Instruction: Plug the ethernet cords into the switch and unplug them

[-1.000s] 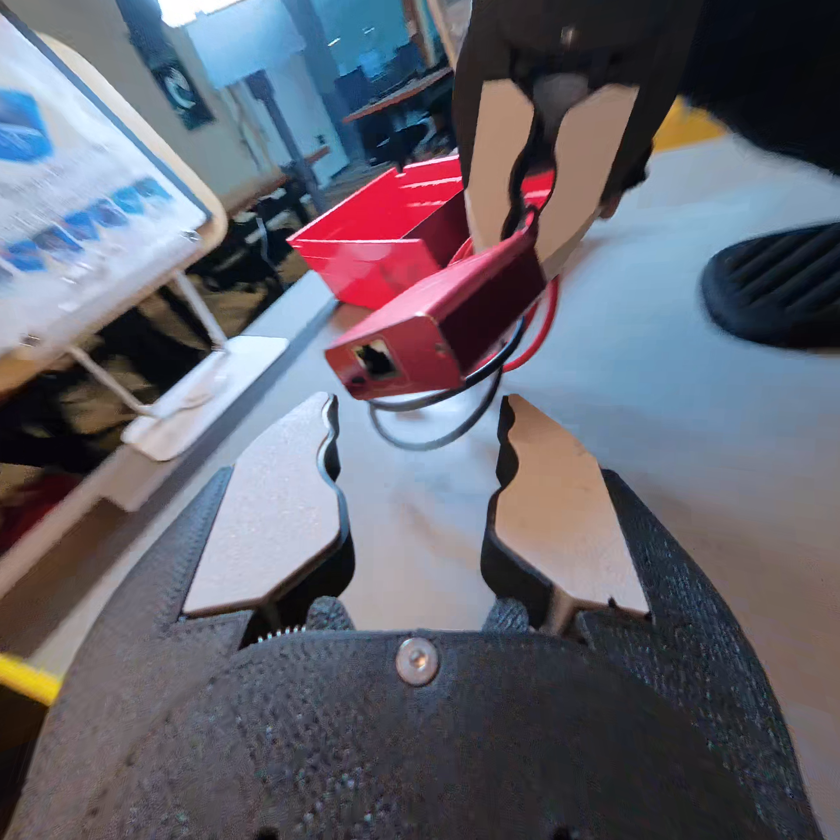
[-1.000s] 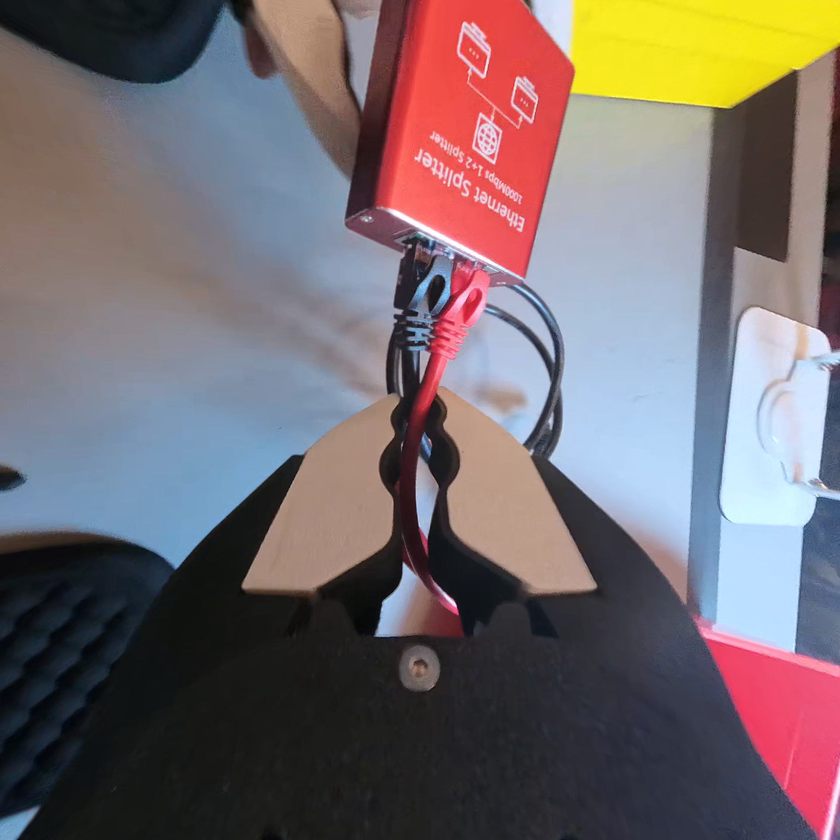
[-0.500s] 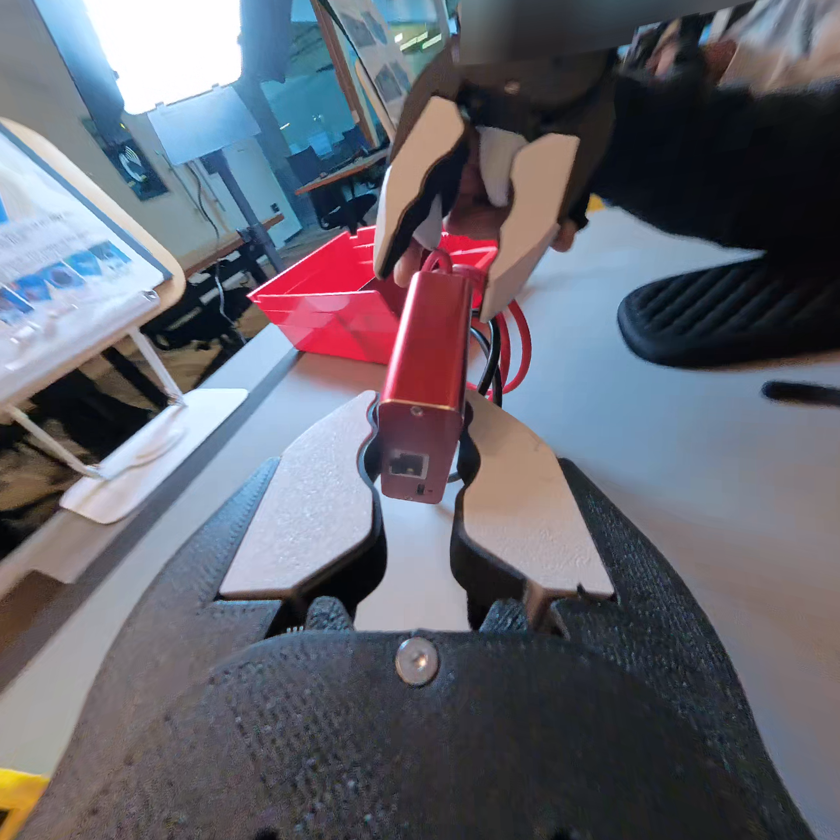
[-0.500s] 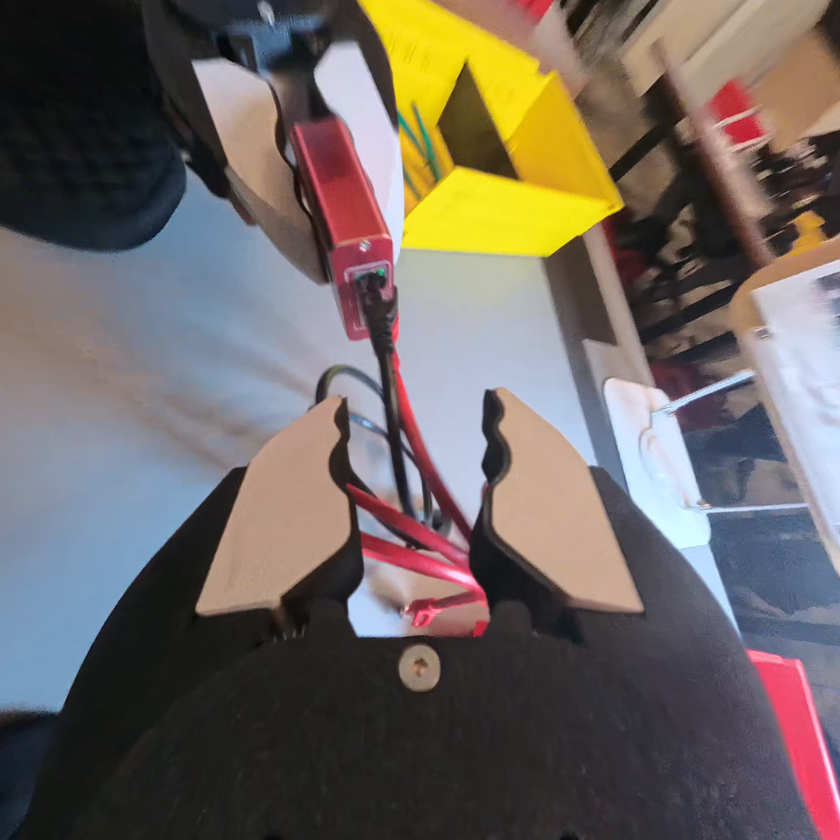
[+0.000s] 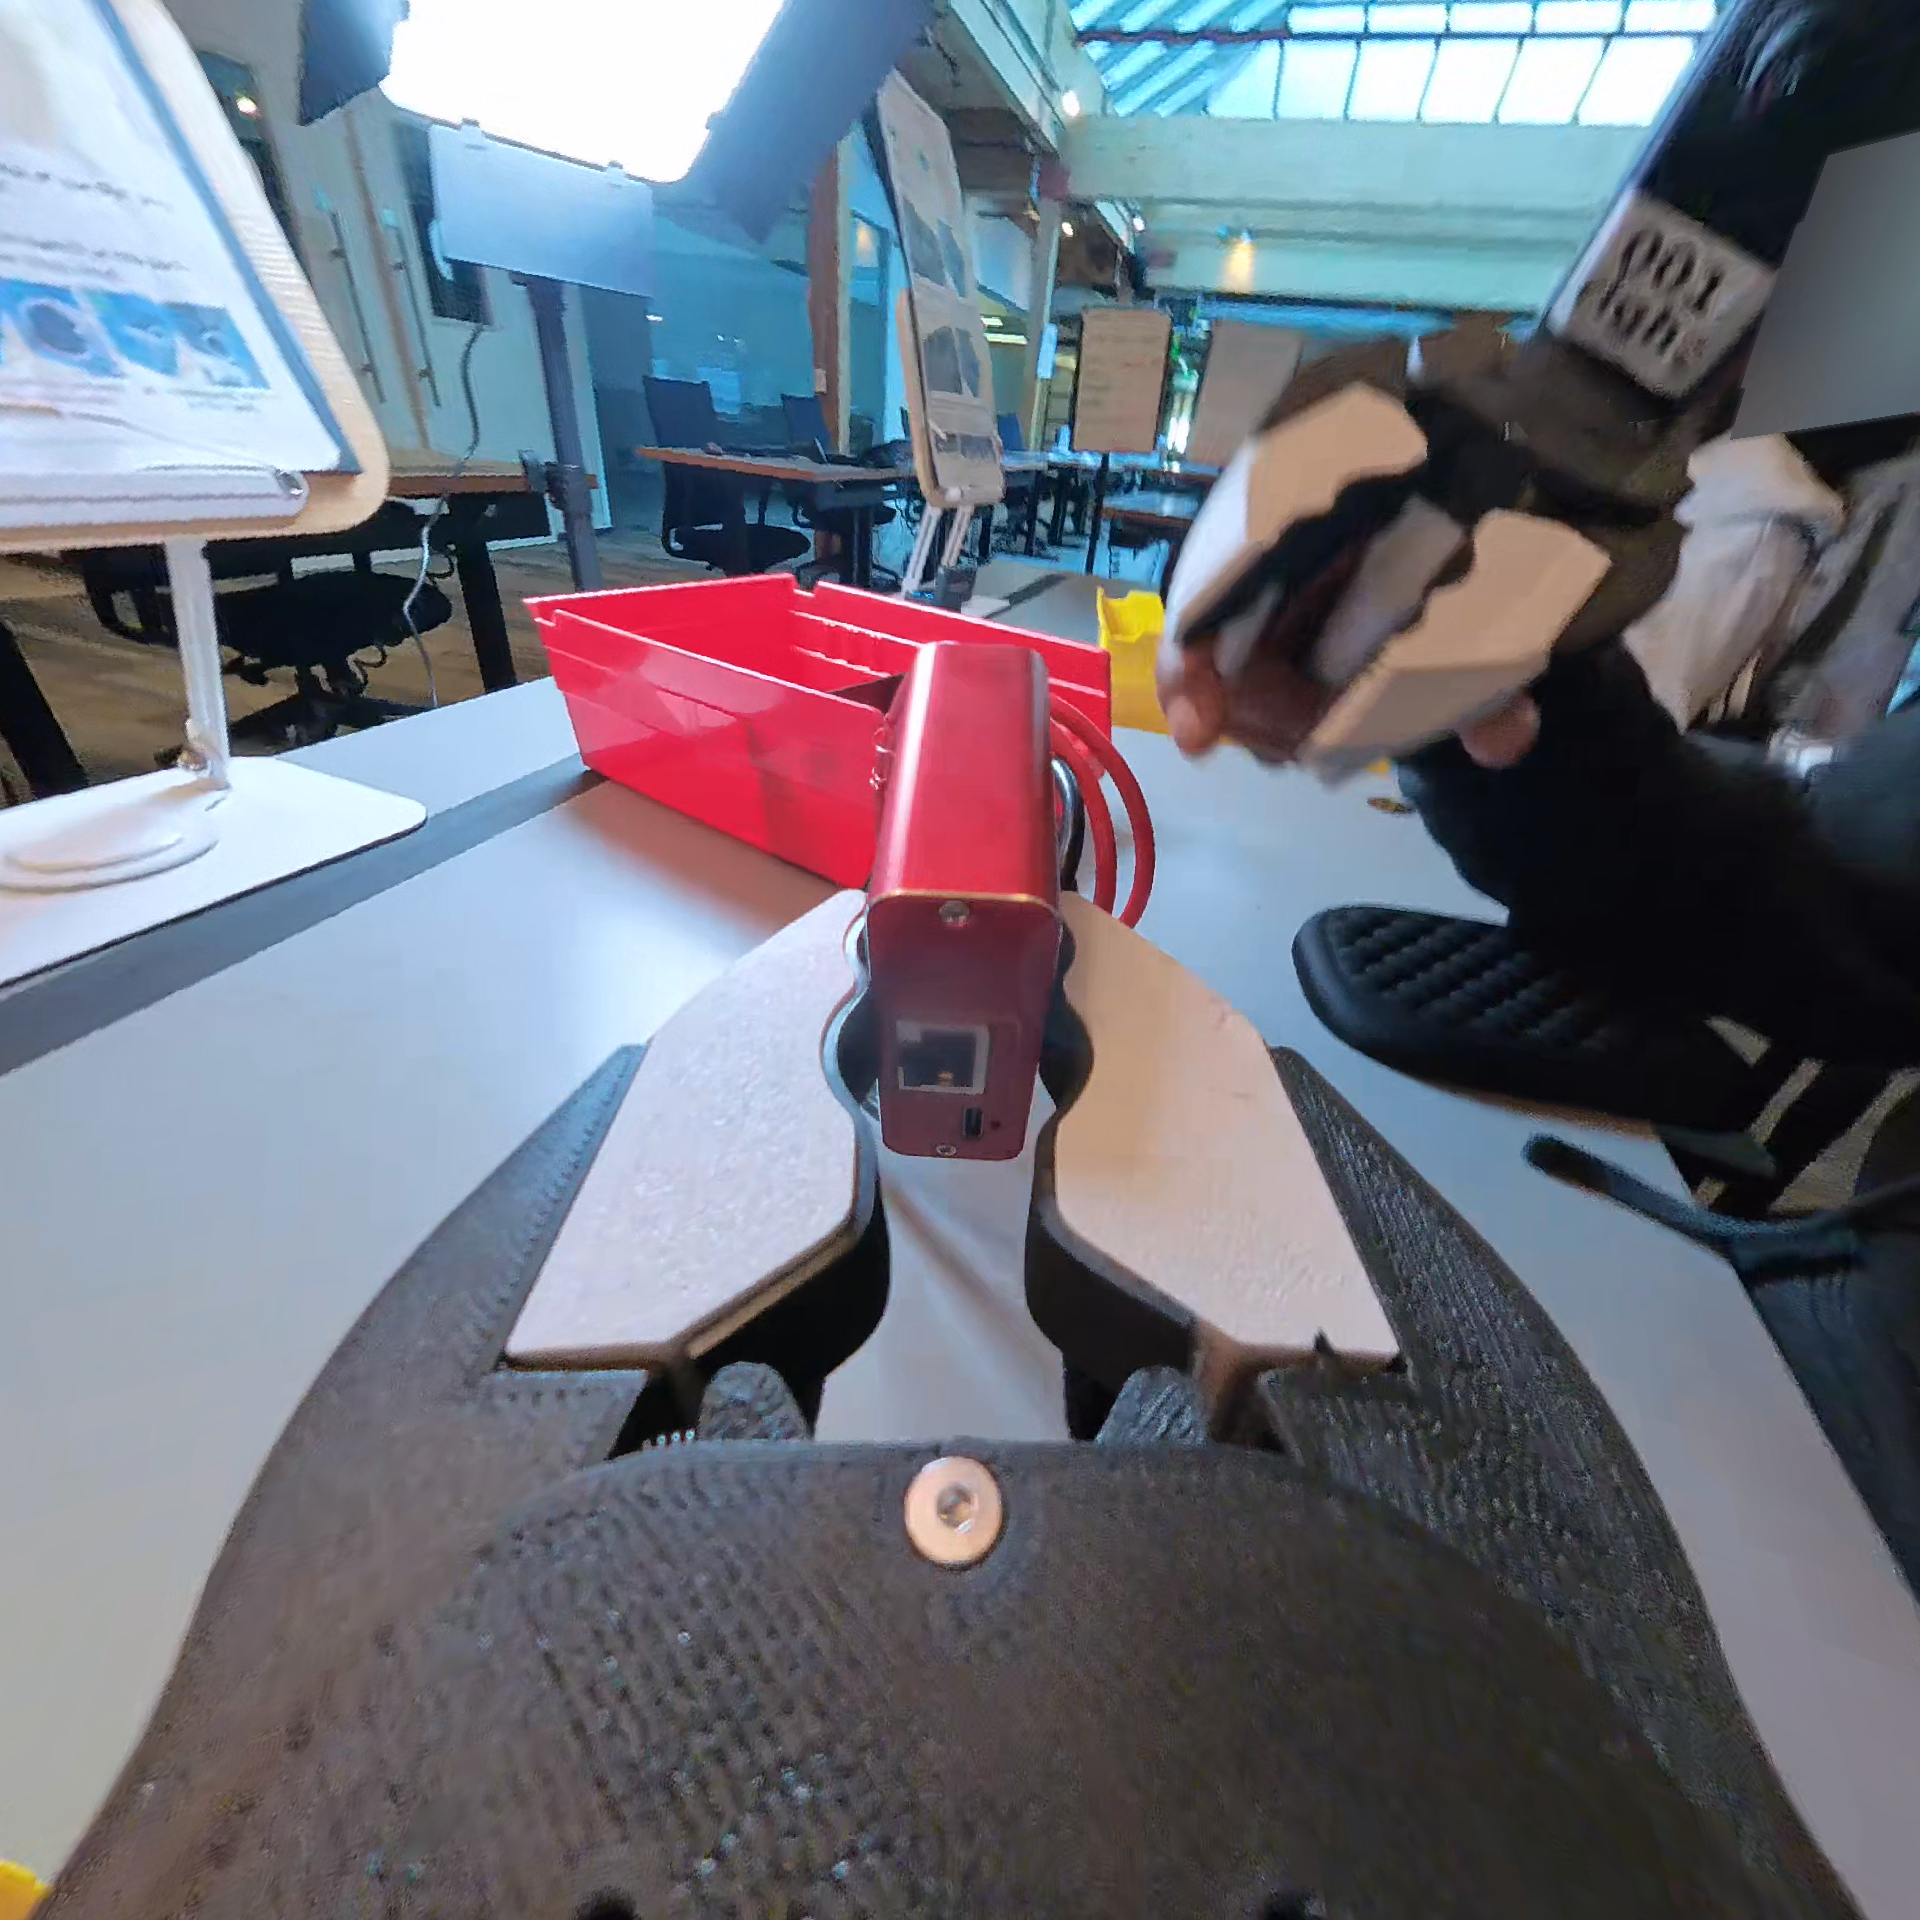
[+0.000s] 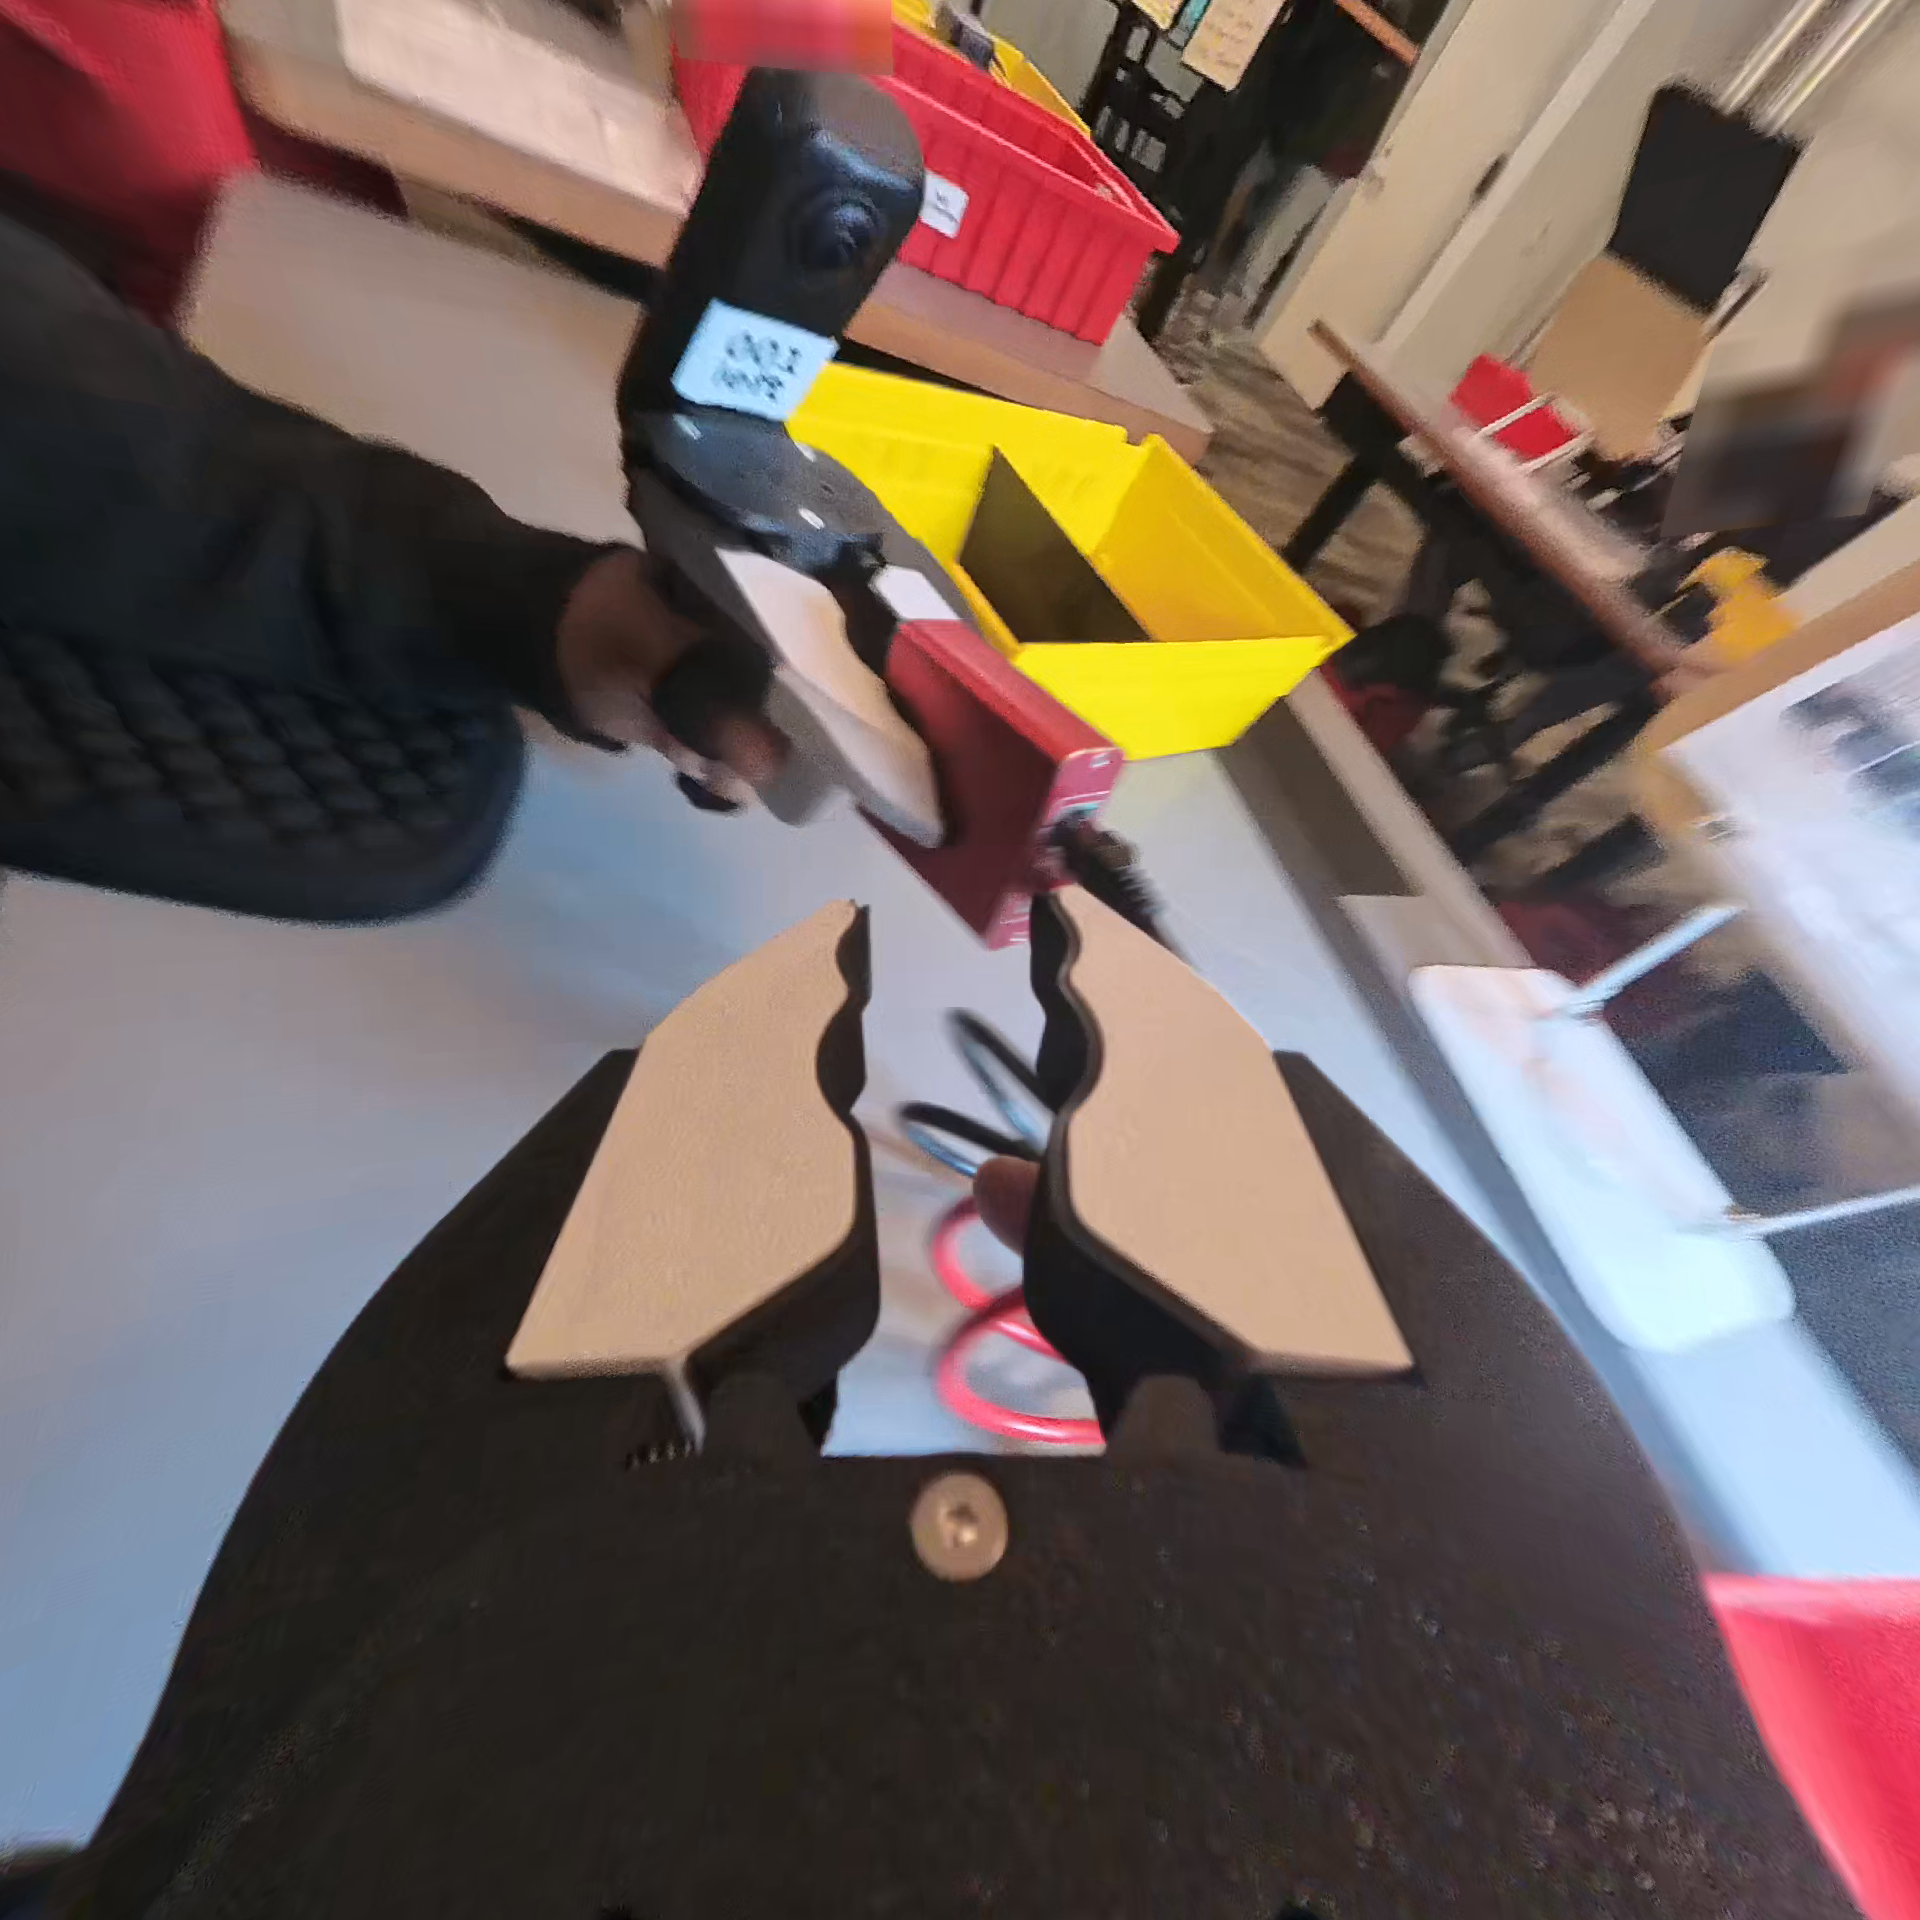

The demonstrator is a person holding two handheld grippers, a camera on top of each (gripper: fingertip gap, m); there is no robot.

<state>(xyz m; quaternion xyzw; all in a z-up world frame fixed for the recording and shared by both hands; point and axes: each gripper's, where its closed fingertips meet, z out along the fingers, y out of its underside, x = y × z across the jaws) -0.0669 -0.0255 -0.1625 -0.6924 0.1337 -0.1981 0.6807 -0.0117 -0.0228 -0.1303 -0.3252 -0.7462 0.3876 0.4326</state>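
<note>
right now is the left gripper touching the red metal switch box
Touching. In the left wrist view both fingers of the left gripper press the sides of the red metal switch box, with no gap showing.

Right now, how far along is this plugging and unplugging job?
Done: a black cord sits plugged into the red switch; the red cord's plug is too blurred to judge. In hand: the left gripper clamps the switch. Left: the right gripper is open and empty, so unplugging looks not yet begun.
</note>
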